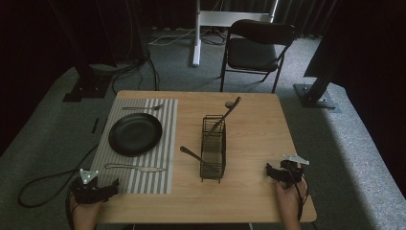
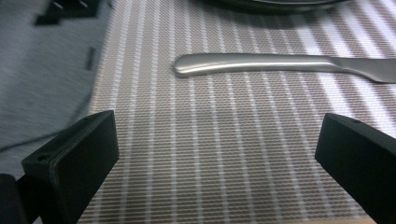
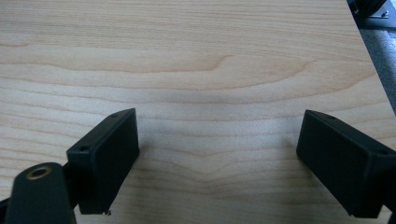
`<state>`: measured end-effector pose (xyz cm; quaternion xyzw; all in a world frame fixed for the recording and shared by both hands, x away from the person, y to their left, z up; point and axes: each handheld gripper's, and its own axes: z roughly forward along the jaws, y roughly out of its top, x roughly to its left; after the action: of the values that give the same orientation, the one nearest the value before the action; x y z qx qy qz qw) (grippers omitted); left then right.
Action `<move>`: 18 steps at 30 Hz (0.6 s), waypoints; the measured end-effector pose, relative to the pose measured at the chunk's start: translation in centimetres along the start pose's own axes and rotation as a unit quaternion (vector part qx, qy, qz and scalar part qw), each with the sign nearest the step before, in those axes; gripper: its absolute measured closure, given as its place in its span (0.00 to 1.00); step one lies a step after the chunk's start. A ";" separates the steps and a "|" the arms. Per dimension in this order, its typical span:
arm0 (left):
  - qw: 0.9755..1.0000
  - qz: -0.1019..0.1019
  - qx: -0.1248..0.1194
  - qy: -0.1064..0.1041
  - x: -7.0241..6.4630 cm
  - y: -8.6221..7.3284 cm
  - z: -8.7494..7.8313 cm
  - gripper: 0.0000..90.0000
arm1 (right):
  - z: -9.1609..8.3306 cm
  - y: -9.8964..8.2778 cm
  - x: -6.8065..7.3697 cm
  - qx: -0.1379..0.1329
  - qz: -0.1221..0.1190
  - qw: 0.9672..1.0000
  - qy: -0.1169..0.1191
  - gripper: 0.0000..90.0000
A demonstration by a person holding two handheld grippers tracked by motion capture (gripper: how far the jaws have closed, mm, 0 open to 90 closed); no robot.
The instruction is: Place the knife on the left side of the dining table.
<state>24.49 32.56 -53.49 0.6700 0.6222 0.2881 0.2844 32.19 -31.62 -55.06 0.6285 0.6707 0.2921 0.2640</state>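
my left gripper (image 1: 111, 185) sits at the near left corner of the wooden table (image 1: 258, 139), jaws wide apart over the striped placemat (image 2: 210, 140), with the knife (image 2: 280, 65) lying just beyond. my right gripper (image 1: 269, 171) rests at the near right, jaws spread over bare wood. the wire rack (image 1: 213, 146) stands mid-table, the black plate (image 1: 135, 133) on the mat.

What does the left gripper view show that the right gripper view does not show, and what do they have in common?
Left gripper view: the striped placemat, a silver knife lying on it, and the rim of the black plate beyond. Right gripper view: bare wooden table and its right edge with grey carpet. Shared: each looks between the two black jaws of its own hand-held gripper, left and right, standing wide apart with nothing held.
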 end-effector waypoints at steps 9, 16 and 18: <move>0.999 -0.007 0.000 0.044 0.5 -0.7 0.1 0.00 | 0.0 0.0 0.0 0.000 0.000 1.000 0.000 0.13; 0.998 0.016 0.007 0.062 0.1 -1.0 0.4 0.00 | 0.0 0.0 0.0 0.000 0.000 1.000 0.000 0.13; 0.997 0.020 0.004 0.069 0.0 -1.1 0.4 0.00 | 0.0 0.0 0.0 0.000 0.000 1.000 0.000 0.13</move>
<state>24.03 32.64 -54.53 0.6621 0.6280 0.3365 0.2323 32.19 -31.62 -55.06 0.6286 0.6707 0.2922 0.2639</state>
